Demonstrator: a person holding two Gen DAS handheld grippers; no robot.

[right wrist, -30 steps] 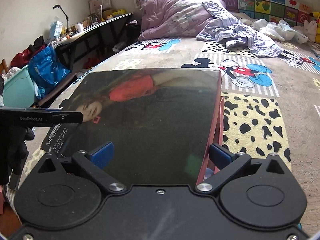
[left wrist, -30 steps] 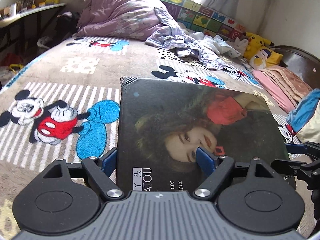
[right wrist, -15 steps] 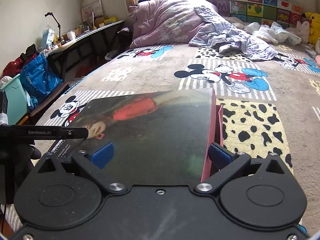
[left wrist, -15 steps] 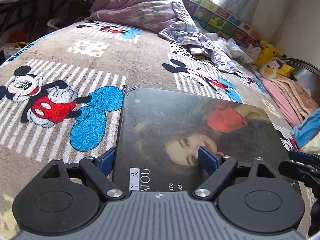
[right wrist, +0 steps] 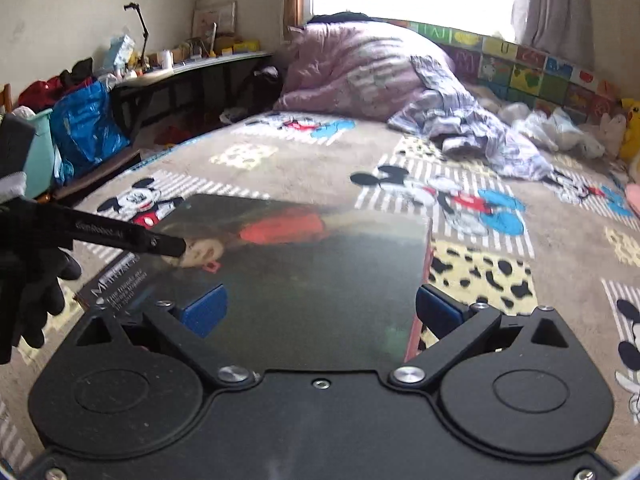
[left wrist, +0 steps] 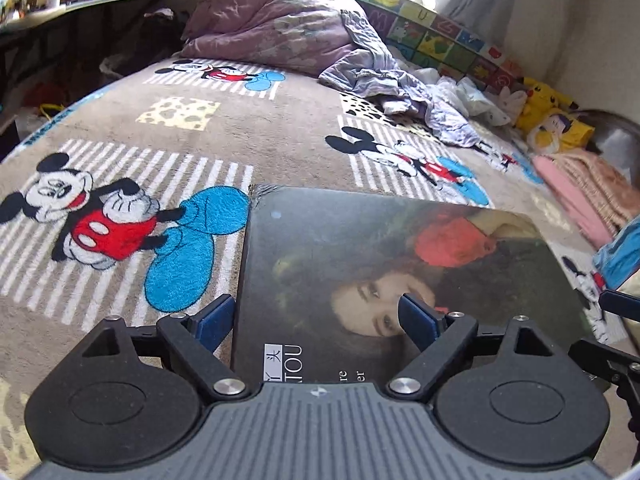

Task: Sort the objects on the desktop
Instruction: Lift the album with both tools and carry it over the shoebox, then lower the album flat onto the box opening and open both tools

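Both grippers, left gripper [left wrist: 318,316] and right gripper [right wrist: 320,310], spread apart, straddle magazine [left wrist: 384,264] near the blanket's [left wrist: 280,148] front edge.

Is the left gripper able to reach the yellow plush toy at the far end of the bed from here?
Probably not. The left gripper is open astride the near edge of the dark book, and the yellow plush toy lies far across the bed.

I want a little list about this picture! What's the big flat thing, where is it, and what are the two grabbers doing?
item: dark glossy book with a woman's face on its cover
location: on the brown Mickey Mouse blanket
left gripper: open, blue pads straddling the book's left edge
right gripper: open, at the book's other side
background: purple quilt, yellow plush toy
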